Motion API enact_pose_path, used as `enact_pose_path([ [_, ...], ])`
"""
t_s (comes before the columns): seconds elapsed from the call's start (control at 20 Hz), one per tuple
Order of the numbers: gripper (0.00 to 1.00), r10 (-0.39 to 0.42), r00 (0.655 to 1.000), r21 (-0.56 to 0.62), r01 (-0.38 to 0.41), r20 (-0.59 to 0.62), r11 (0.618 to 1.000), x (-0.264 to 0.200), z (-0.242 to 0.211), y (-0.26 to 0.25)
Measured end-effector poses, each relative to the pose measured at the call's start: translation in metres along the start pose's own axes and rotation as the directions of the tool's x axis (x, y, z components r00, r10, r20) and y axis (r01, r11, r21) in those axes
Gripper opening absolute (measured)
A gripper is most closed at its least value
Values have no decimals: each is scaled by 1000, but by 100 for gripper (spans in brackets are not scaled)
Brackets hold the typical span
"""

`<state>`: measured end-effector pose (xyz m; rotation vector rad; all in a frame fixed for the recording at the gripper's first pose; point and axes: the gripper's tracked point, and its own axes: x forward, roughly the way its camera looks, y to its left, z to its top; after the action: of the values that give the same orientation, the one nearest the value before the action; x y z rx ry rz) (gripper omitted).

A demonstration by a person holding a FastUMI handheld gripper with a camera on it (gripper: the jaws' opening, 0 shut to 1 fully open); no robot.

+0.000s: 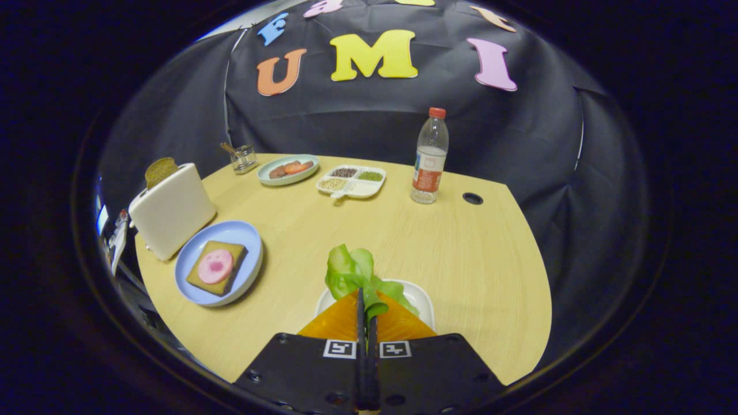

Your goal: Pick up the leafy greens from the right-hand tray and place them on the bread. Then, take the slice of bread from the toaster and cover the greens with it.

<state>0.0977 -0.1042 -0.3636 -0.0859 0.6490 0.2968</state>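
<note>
Gripper (366, 311) fingers pinch together on the greens (353, 274) above the white tray (424, 300), a thin hold that could slip before reaching the bread (217, 267) at ten o'clock.

The wooden table (461, 253) carries a toaster (171, 210), blue plate (248, 242), white tray (424, 300), bottle (429, 158), divided dish (351, 193).

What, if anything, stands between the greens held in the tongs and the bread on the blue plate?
Nothing visible does. The tongs are shut on the leafy greens above the white tray. Bare tabletop lies between them and the blue plate carrying the bread. The toaster stands beyond the plate, off the path.
</note>
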Motion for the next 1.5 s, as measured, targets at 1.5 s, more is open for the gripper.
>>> enact_pose_path([
  [1.5, 0, 129, 987, -769, -7, 98, 639, 46, 29, 220],
])
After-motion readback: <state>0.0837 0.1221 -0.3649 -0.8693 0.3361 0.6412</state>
